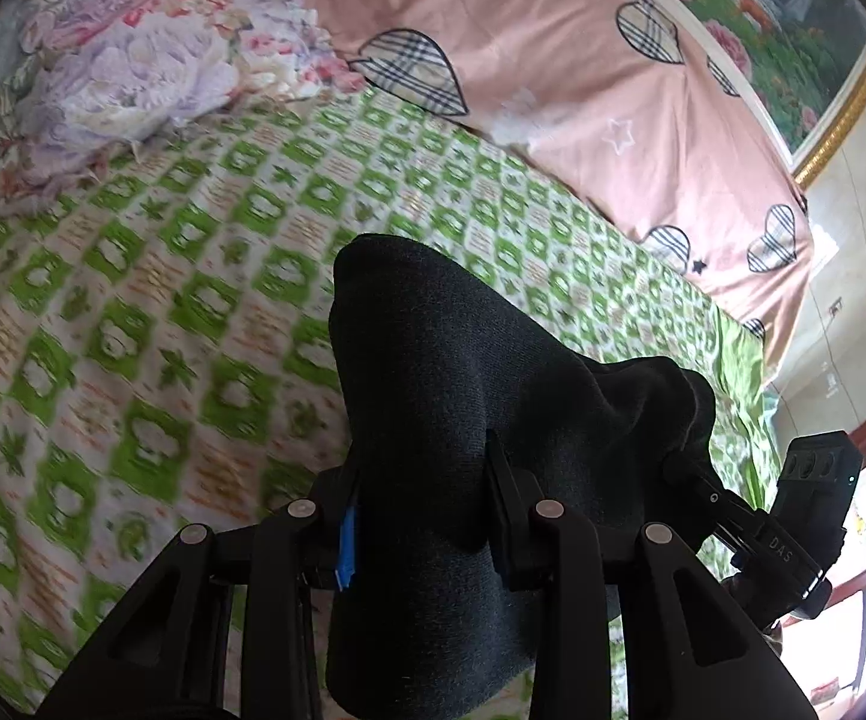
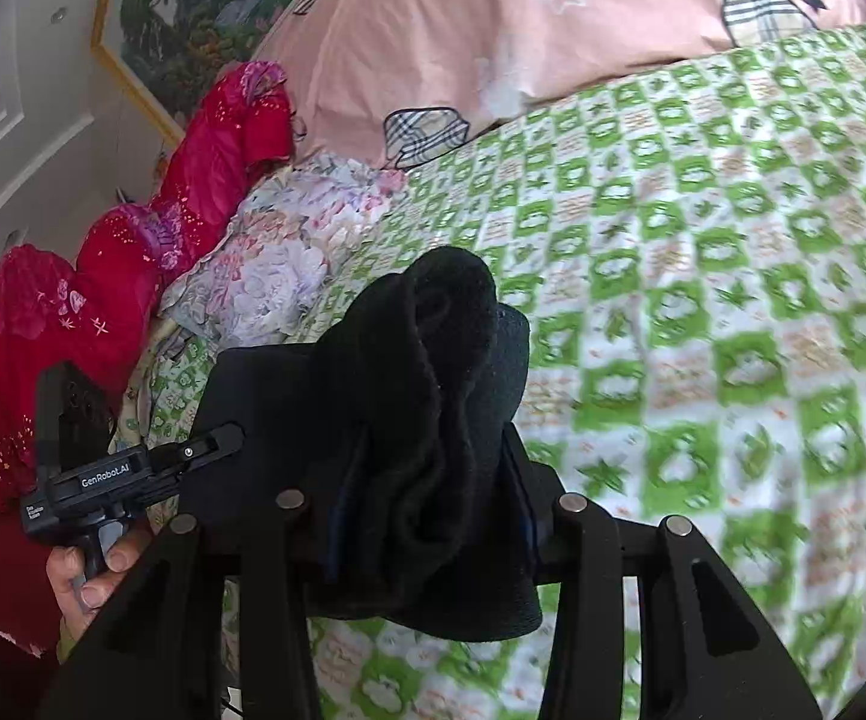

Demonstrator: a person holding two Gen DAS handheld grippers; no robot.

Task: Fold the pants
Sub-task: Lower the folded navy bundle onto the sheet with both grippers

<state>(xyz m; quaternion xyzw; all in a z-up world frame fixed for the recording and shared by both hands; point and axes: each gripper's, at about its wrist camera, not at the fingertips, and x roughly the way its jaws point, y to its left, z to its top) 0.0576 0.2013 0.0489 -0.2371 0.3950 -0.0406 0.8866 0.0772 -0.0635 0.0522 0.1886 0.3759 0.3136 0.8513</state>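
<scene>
The black pants (image 1: pixel 433 396) hang bunched between both grippers, lifted above the green and white checked bed sheet (image 1: pixel 133 312). My left gripper (image 1: pixel 427 480) is shut on a fold of the pants, which drape over its fingers and hide the tips. My right gripper (image 2: pixel 433 468) is shut on another bunch of the pants (image 2: pixel 433 360), also draped over its fingers. In the left wrist view the right gripper's body (image 1: pixel 793 528) shows at the right, clamping the cloth. In the right wrist view the left gripper (image 2: pixel 133 474) shows at the left, held by a hand.
A pink duvet with checked hearts (image 1: pixel 553 60) lies across the far side of the bed. A crumpled floral cloth (image 1: pixel 121 78) lies at the left. A red garment (image 2: pixel 103 300) lies along the bed edge by the wall. A framed landscape picture (image 1: pixel 793 30) hangs behind.
</scene>
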